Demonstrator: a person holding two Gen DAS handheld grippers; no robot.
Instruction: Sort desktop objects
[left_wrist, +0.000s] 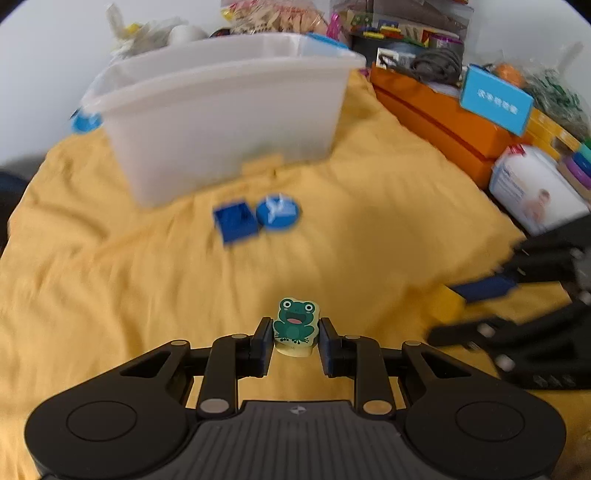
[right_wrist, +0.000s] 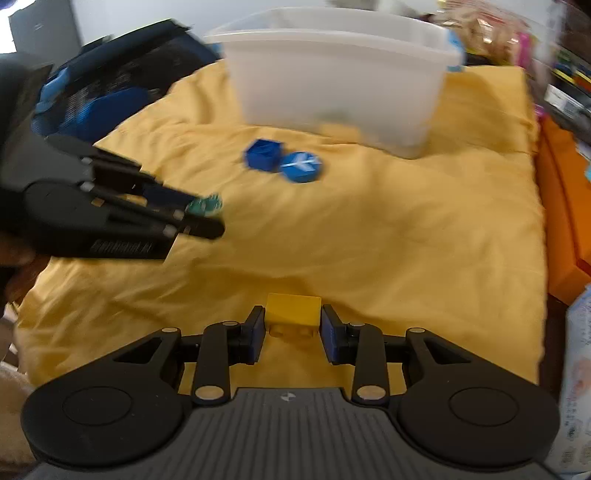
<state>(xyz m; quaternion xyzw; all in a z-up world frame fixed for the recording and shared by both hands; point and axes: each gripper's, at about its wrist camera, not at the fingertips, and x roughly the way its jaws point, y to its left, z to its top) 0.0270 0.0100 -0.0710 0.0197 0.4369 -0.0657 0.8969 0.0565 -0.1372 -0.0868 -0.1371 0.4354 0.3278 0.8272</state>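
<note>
As seen from the left wrist camera, the left gripper (left_wrist: 294, 339) has a frog block (left_wrist: 294, 326) between its two blue pads (left_wrist: 263, 341). The pads sit against the block's sides, so the gripper is clamped on it, above the yellow cloth (left_wrist: 147, 288). Ahead on the cloth lie a blue cube (left_wrist: 236, 220) and a blue round piece (left_wrist: 279, 211) with a white mark, touching or nearly touching each other. Beyond them stands a translucent white bin (left_wrist: 229, 118), its near wall facing the camera. At the right edge the right gripper (left_wrist: 476, 295) appears blurred, with a yellow shape at its tip. Orange boxes (left_wrist: 436, 114) and a light blue card (left_wrist: 496, 99) sit along the right border of the cloth.

From the right wrist camera, the right gripper (right_wrist: 293, 325) carries a yellow brick (right_wrist: 293, 314) between its pads — both pads meet the brick's sides, so the grip is closed on it. The brick is over the near part of the yellow cloth (right_wrist: 406, 240). The blue cube (right_wrist: 264, 155) and blue round piece (right_wrist: 301, 167) lie side by side farther ahead, just in front of the white bin (right_wrist: 340, 81). At left, the left gripper (right_wrist: 207, 216) shows blurred — the green of the frog block (right_wrist: 205, 205) is visible at its tip.
</note>
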